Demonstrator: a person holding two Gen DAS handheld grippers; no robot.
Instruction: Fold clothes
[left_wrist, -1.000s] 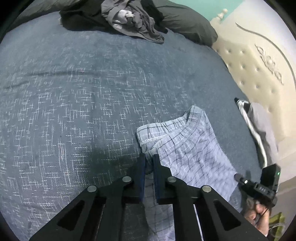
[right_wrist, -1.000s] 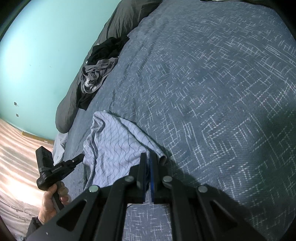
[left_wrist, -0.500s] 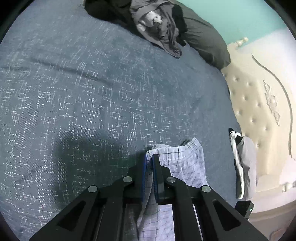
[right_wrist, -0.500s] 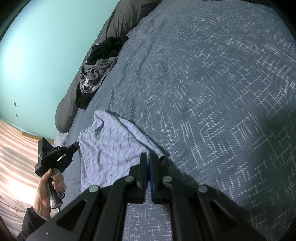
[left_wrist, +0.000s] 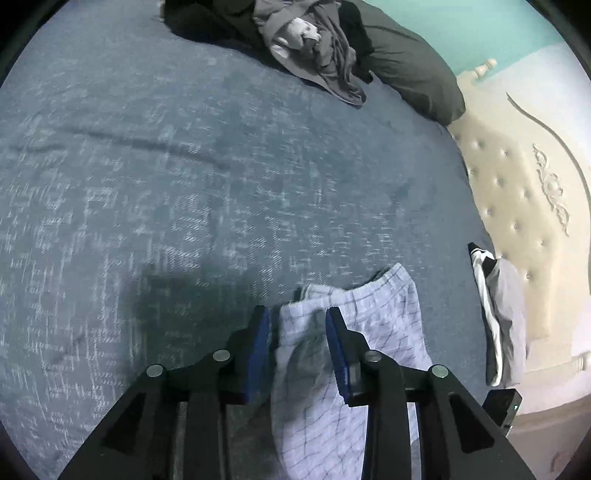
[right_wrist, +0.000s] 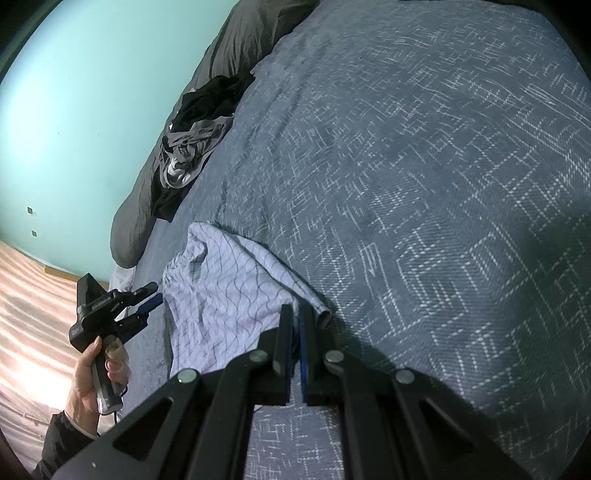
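Pinching the checked shorts (right_wrist: 229, 295) at lower centre, your right gripper (right_wrist: 295, 314) alone anchors them on the bed (right_wrist: 424, 184); your left gripper (left_wrist: 298, 321) stands spread astride the waistband, so a tug could undo the fold. Beyond, upper-frame crumpled clothes (left_wrist: 314, 40) wait.

Pale checked shorts (left_wrist: 373, 325) on white-flecked blue bedspread (left_wrist: 184, 184)
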